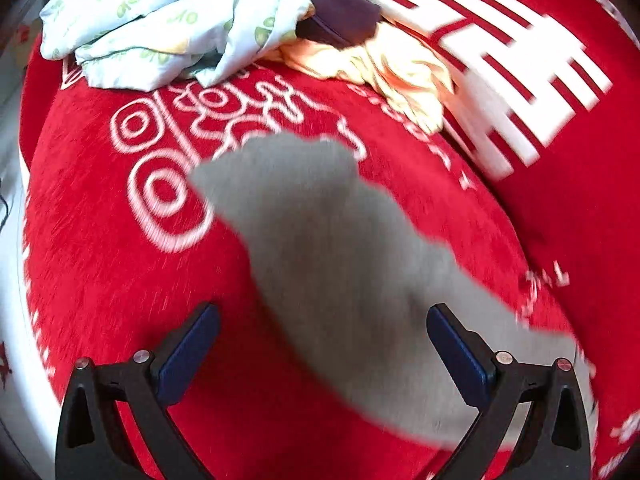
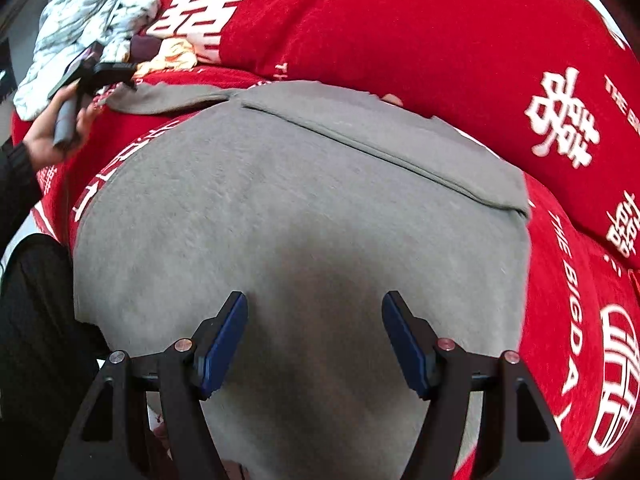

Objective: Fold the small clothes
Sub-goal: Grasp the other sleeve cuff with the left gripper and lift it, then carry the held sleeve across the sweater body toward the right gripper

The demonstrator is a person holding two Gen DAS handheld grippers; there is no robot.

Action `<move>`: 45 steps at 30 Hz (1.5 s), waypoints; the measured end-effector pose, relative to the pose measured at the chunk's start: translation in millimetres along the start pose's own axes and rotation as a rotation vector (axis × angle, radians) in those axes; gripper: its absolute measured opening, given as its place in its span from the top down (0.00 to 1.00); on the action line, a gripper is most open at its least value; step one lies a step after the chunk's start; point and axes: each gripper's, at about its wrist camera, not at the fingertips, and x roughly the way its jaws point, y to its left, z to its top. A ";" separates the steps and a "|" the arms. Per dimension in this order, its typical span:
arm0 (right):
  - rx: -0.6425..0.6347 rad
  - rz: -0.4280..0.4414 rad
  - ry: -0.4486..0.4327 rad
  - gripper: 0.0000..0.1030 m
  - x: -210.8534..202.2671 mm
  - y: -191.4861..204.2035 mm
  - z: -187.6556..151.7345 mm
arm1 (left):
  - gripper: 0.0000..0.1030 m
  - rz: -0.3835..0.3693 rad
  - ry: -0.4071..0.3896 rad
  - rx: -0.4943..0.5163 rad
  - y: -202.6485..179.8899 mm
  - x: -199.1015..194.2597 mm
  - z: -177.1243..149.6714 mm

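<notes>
**Garment spread for the fold**

Garment in grey (image 2: 280, 208) lies flat on the red bedcover (image 2: 400, 28), and we judge it is spread so that its edges can be taken and laid over. One long strip at its far side is already turned over the body, which makes a straight seam-like edge there. Our right tongs (image 2: 314, 340) hang above the near part of the cloth with the blue pads wide apart and nothing between them. Our left tongs (image 1: 322, 354) are also wide and empty; in their blurred view a narrow part of the same grey cloth, perhaps a sleeve, runs under them. We think both stand open because the cloth must rest while we choose the next edge.

Near the far left corner a pile waits: pale printed clothes (image 1: 160, 20), a yellow piece (image 1: 384, 68) and a dark purple thing (image 1: 344, 12). The sleeve end lies close to this pile. The left hand (image 2: 52, 136) shows in the right view beside it.
</notes>
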 end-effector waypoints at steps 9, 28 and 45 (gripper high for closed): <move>-0.025 -0.010 -0.017 0.29 16.0 8.1 59.3 | 0.93 -0.299 0.069 -0.101 32.6 23.2 34.2; -0.047 0.000 0.105 0.29 222.2 129.8 263.7 | 0.93 -0.185 -0.124 0.072 26.7 -31.6 34.8; 0.119 -0.055 -0.027 0.29 101.1 -38.5 172.9 | 0.93 -0.188 -0.066 0.376 -145.3 -79.0 -32.9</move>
